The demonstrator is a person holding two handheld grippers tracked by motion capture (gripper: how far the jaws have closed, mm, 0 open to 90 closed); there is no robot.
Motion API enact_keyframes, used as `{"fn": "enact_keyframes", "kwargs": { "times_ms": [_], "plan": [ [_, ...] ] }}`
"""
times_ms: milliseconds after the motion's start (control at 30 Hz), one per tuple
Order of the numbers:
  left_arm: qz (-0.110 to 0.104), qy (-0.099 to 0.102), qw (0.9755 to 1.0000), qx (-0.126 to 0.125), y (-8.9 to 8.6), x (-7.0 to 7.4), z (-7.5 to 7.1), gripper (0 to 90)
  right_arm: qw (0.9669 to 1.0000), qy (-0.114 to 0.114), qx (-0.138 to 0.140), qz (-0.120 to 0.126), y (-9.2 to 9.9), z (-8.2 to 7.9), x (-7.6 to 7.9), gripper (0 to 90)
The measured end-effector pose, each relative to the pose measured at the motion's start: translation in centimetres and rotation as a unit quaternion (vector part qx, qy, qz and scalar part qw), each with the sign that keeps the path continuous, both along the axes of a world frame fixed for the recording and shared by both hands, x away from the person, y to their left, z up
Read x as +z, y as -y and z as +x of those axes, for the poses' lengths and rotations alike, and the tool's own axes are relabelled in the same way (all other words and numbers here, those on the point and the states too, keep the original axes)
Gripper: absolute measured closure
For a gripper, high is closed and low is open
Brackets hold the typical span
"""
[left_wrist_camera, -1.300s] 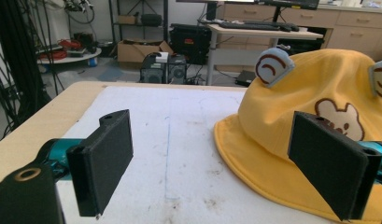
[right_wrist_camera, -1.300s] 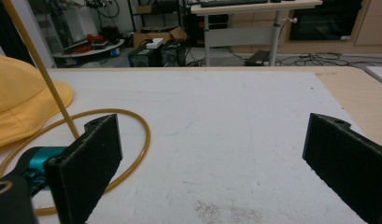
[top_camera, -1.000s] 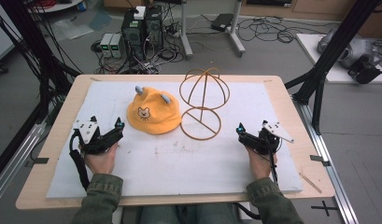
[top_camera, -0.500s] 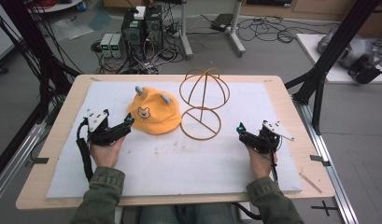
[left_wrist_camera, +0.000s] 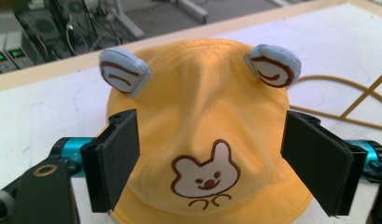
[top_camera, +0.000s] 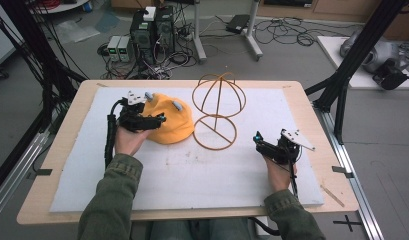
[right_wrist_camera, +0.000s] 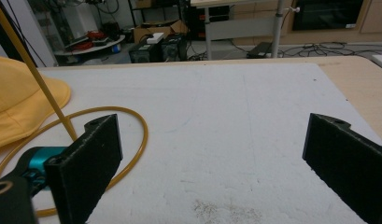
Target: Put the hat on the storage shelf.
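Just beside the yellow hat stands a wire stand.

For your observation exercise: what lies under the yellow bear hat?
The yellow bear hat lies crown up on the white mat, brim spread flat. Whatever may be beneath its crown is covered.
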State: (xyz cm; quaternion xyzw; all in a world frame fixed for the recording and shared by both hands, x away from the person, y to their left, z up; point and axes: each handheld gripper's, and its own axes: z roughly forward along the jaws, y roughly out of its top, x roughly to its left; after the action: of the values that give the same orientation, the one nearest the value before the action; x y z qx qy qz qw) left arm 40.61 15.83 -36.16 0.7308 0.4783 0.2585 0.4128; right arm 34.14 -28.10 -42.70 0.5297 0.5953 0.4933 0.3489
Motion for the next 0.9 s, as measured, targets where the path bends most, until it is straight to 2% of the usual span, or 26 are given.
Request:
{"fn": "enact_keyframes", "kwargs": {
  "times_ms": [33,100,167,333,467,533,567,667,733,767,800,833,900],
  "plan": [
    [0.013,-0.015,0.9998,-0.006,0.2,0.1,0.4,20.5,1.0000,0.000,0.000,0.000,0.0,0.0,0.0,4.4],
    [0.031,-0.030,0.9990,-0.011,0.6,0.3,1.0,21.1,1.0000,0.000,0.001,0.001,0.0,0.0,0.0,4.4],
    [0.039,-0.032,0.9987,-0.011,1.0,0.4,1.3,21.4,1.0000,0.000,0.001,0.000,0.0,0.0,0.0,4.5],
    [0.056,-0.055,0.9968,-0.017,1.9,0.2,2.3,22.6,1.0000,-0.001,0.003,0.001,0.0,0.0,0.0,4.5],
    [0.065,-0.059,0.9961,-0.011,2.1,-0.2,2.7,26.9,1.0000,-0.003,0.005,0.002,0.0,0.0,0.0,4.5],
    [0.070,-0.062,0.9956,-0.009,2.1,-0.4,2.9,33.6,1.0000,-0.002,0.008,0.000,0.0,0.0,0.0,4.5],
    [0.070,-0.064,0.9955,-0.008,2.0,-0.4,2.9,33.6,1.0000,-0.002,0.008,0.000,0.0,0.0,0.0,4.5],
    [0.078,-0.063,0.9950,-0.004,2.1,-0.5,3.0,46.9,1.0000,-0.003,0.008,0.002,0.0,0.0,0.0,4.6],
    [0.086,-0.059,0.9945,-0.001,2.2,-0.5,3.0,49.4,0.9999,-0.005,0.008,0.004,0.0,0.0,0.0,4.6],
    [0.088,-0.057,0.9944,0.000,2.2,-0.5,3.0,55.9,0.9999,-0.005,0.009,0.003,0.0,0.0,0.0,4.6],
    [0.089,-0.054,0.9946,0.002,2.2,-0.5,2.9,55.9,0.9999,-0.005,0.009,0.003,0.0,0.0,0.0,4.6],
    [0.092,-0.052,0.9944,0.004,2.2,-0.5,2.9,64.1,1.0000,-0.003,0.008,0.002,0.1,0.0,0.0,4.7],
    [0.091,-0.049,0.9947,0.004,2.1,-0.4,2.9,67.5,1.0000,-0.003,0.007,0.003,0.1,0.0,0.0,4.8]
  ]
}}
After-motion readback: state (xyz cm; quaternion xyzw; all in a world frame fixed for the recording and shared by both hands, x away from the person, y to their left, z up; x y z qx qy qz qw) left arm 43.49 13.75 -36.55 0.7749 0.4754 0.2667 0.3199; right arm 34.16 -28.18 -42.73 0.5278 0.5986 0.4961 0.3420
